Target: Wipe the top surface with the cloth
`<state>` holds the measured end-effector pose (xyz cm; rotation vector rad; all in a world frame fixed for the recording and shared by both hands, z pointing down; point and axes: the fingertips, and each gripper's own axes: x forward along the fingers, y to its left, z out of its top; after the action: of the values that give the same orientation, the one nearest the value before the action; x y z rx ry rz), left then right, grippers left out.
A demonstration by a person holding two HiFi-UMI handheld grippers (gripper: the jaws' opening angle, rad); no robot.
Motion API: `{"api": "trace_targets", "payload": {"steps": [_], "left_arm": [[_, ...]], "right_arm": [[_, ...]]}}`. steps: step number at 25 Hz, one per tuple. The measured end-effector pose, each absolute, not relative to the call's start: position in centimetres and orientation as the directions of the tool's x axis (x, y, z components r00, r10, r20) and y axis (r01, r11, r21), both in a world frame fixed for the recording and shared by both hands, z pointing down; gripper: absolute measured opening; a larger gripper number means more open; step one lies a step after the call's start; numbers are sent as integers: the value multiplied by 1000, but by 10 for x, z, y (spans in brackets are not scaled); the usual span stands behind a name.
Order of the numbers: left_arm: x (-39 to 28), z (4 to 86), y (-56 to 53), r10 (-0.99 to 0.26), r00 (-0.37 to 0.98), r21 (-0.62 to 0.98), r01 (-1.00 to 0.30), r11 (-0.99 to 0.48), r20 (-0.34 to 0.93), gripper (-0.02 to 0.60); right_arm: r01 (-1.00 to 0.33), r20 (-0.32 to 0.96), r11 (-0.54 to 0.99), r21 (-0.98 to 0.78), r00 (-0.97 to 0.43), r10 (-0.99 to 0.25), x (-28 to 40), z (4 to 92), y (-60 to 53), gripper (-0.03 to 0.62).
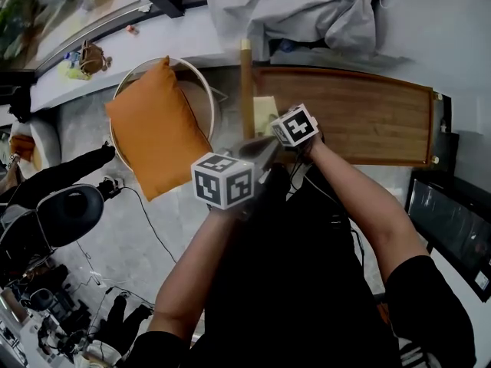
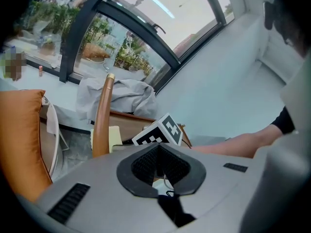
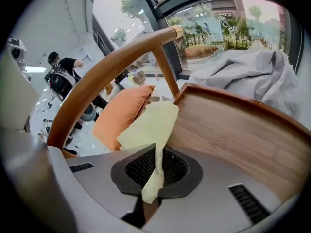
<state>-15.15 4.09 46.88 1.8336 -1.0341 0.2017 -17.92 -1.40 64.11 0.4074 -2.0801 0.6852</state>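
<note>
- The pale yellow cloth (image 3: 148, 125) is pinched in the right gripper (image 3: 156, 166). Its narrow twisted end runs down between the two dark pads, and its wider free part fans out ahead of them.
- The right gripper's jaws are clamped on that cloth, with no gap showing beside it.
- In the head view the cloth (image 1: 265, 113) sits at the left end of the wooden top surface (image 1: 360, 117), just beside an upright wooden post (image 1: 246, 90). Whether it lies flat on the wood cannot be told.
- The top surface (image 3: 233, 130) is brown wood grain with a raised rim, and it is bare beyond the cloth.
- The left gripper (image 2: 158, 161) hangs nearer the person, left of the right one. Its pads are pressed together with nothing between them.
- A curved wooden rail (image 3: 97, 76) arches from the post over the right gripper view.
- An orange cushion (image 1: 157, 125) leans in a round white-framed seat (image 1: 203, 79), left of the post.
- A heap of grey fabric (image 1: 299, 10) lies on the pale ledge beyond the top surface, below the windows.
- A person in black (image 3: 60, 76) stands far off in the room.
</note>
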Motion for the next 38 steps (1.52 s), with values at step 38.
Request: {"api": "trace_targets", "payload": {"steps": [38], "left_arm": [[53,484,-8,-455,695,699,-688,-196,556,8]], "right_arm": [[-725,888,658,-205,-420,-186,139,643,-89,32]]}}
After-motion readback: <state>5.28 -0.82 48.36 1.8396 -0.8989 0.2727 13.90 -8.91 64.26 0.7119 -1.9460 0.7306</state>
